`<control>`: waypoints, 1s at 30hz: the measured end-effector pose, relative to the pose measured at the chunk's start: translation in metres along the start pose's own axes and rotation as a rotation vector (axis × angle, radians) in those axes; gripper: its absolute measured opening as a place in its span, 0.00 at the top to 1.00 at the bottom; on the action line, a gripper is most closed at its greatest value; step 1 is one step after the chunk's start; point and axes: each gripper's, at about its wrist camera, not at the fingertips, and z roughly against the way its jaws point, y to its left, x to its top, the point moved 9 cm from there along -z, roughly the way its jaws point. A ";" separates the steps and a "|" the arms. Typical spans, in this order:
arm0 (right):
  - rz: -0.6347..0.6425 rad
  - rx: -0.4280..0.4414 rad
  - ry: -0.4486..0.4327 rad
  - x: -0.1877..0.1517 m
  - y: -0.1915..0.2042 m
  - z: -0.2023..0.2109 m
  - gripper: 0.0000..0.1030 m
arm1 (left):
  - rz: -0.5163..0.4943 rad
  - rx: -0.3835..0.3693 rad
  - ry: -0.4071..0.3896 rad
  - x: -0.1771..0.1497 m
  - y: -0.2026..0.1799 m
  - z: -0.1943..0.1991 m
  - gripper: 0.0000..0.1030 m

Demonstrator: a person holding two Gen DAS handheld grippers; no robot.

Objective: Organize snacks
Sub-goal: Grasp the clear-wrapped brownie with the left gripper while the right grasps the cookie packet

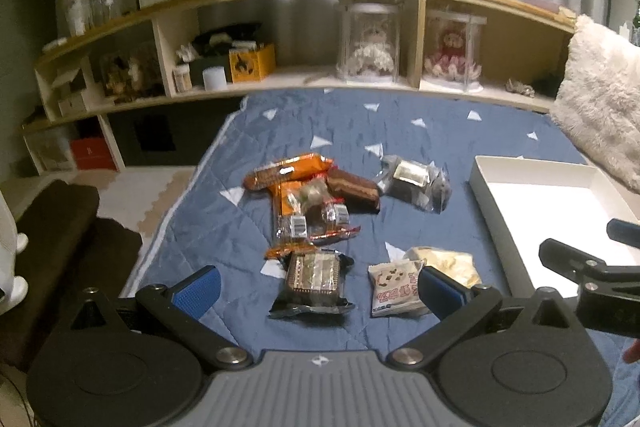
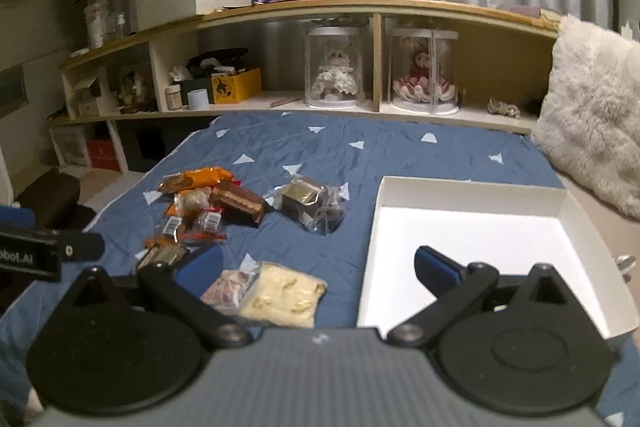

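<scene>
Your left gripper point(image 1: 320, 287) hangs low over the blue bed cover point(image 1: 420, 147), and its two blue pads are wide apart with nothing between them. Your right gripper point(image 2: 320, 267) is wide apart too and holds nothing. The snacks lie loose on the bed. In the left wrist view, a dark snack pack point(image 1: 314, 285) sits at the bottom middle, right between your left pads. Just beside it, to the right, is a small white snack bag point(image 1: 394, 287), and a pale yellow pack point(image 1: 448, 261) touches that one. Higher up, in the middle of the frame, is a heap with an orange wrapper point(image 1: 290, 171), a brown cake bar point(image 1: 354, 189) and a few small pieces. A clear pack with a dark cake point(image 1: 414, 183) lies to the right of the heap. The white box point(image 2: 472, 227) fills the right side of the right wrist view, and no snack is in it yet. I think the dark pack is the best one to pick first, since it lies straight ahead of your left gripper. Go down slowly, keep one pad on each side, and squeeze gently so the cake does not get squashed. Take only that one pack. Lift it well clear of the bed before you carry it to the box.
</scene>
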 end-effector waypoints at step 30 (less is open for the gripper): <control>0.023 0.201 0.205 -0.048 0.079 -0.127 0.66 | 0.029 -0.012 0.313 0.001 0.027 -0.150 0.00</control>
